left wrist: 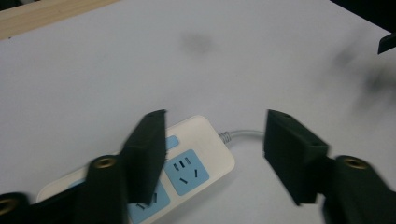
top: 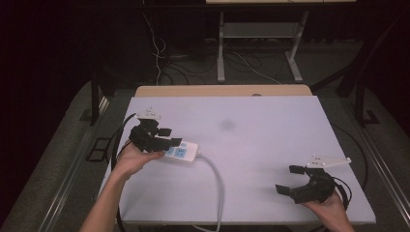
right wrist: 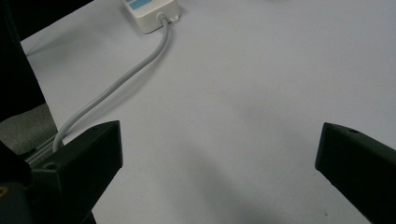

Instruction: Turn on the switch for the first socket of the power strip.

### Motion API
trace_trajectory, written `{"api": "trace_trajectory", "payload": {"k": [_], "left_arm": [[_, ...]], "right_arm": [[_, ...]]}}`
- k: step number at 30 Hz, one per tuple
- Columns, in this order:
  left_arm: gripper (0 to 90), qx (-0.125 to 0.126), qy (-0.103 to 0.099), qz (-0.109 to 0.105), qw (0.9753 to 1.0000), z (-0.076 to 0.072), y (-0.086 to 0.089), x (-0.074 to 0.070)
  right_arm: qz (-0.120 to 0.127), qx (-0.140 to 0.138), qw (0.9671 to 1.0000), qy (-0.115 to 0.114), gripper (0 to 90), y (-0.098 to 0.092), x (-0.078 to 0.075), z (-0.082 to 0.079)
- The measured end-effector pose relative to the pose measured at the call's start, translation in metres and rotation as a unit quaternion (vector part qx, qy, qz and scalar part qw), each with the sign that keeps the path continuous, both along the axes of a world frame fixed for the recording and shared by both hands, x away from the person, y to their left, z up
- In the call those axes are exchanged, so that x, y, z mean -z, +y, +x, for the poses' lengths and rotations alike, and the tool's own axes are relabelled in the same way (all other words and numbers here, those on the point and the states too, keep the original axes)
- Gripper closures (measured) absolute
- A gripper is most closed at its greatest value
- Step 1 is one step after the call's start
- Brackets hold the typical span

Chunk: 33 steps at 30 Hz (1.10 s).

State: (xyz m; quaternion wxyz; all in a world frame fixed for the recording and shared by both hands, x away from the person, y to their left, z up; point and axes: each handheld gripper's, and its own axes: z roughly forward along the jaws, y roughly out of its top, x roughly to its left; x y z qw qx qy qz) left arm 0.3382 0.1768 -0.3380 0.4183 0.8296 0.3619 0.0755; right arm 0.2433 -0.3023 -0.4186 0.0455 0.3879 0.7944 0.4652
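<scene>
A white power strip (top: 183,152) with blue sockets lies on the left half of the white table (top: 270,145). Its grey cable (top: 216,179) curves toward the front edge. My left gripper (top: 170,137) hovers over the strip's left end, open. In the left gripper view the jaws straddle the cable end of the strip (left wrist: 198,158), one pad (left wrist: 147,154) overlapping its top and nothing gripped; the gripper (left wrist: 215,123) is wide apart. My right gripper (top: 288,179) stands open near the front right, over bare table. Its own view shows the gripper (right wrist: 219,140) spread wide, with the strip's end (right wrist: 149,11) and cable (right wrist: 126,77) farther off.
A faint dark smudge (top: 227,124) marks the table's middle. A wooden edge (top: 222,90) runs along the back. Beyond it stand a desk frame (top: 221,53) and loose floor cables (top: 159,53). The table's left edge (right wrist: 37,88) drops to dark floor.
</scene>
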Motion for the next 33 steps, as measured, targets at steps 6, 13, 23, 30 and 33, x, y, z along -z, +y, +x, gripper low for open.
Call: {"api": "trace_trajectory", "payload": {"k": [6,13,23,30,33], "left_arm": [[5.0,-0.001,-0.011,-0.014,0.9998,-0.018,0.002,0.005],[0.0,-0.008,-0.028,-0.037,0.9989,-0.039,0.004,0.016],[0.0,-0.013,-0.035,-0.078,0.9963,-0.063,0.007,0.039],[0.0,-0.007,-0.027,-0.084,0.996,-0.073,0.007,0.056],[0.0,-0.005,-0.027,-0.087,0.9958,-0.076,0.006,0.062]], "right_arm": [[0.001,0.001,1.0,0.0,0.3,0.0,0.0,0.0],[0.003,0.0,1.0,-0.003,0.3,0.0,-0.001,-0.001],[0.007,-0.001,1.0,0.001,0.3,0.0,-0.001,-0.001],[0.01,-0.003,0.9999,0.002,0.3,0.0,-0.001,-0.002],[0.012,-0.003,0.9999,0.004,0.3,0.0,-0.001,-0.002]]}}
